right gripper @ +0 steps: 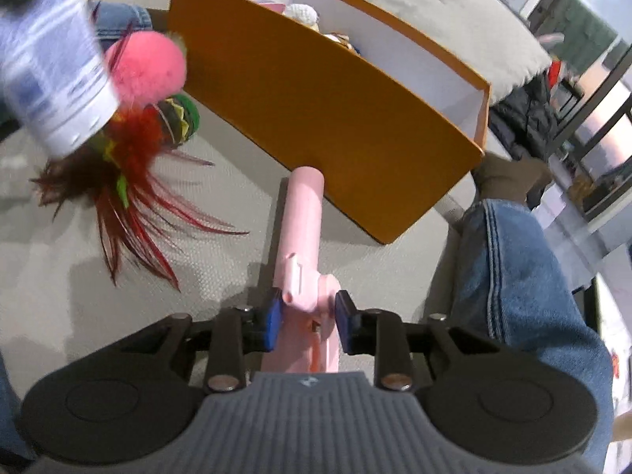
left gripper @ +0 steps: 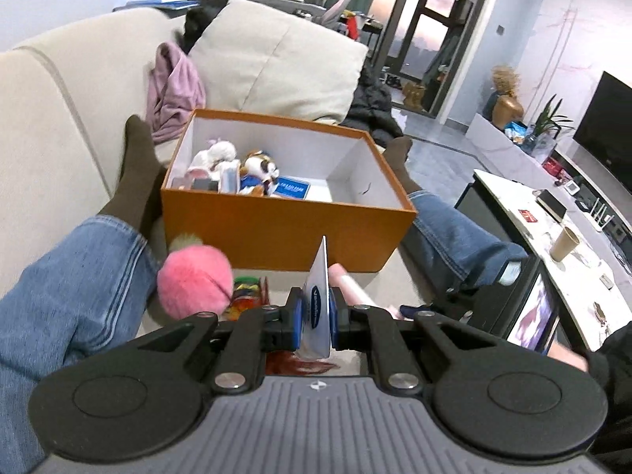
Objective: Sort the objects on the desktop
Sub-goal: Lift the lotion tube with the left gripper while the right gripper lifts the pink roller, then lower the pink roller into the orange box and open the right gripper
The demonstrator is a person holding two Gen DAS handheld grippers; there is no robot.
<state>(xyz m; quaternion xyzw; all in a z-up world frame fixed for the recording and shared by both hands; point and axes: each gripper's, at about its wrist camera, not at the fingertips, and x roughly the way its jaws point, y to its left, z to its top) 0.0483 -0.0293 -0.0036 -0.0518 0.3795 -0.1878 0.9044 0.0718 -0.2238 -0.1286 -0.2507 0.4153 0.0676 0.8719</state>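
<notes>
Ahead of you the box (left gripper: pixel 276 229) sits on the sofa (left gripper: pixel 51 126) between your legs, plush toys (left gripper: pixel 256 170) inside; pompom (left gripper: pixel 195 286) and feather toy (right gripper: pixel 130 166) lie before it.

One orange box (left gripper: pixel 284 233) is being seen, with two plush toys (left gripper: pixel 256 170) sitting inside it. One pink pompom (left gripper: pixel 195 286), one feather toy (right gripper: pixel 130 181), one pink tube (right gripper: pixel 302 245) and one white card (left gripper: pixel 318 300) are being counted outside.
</notes>
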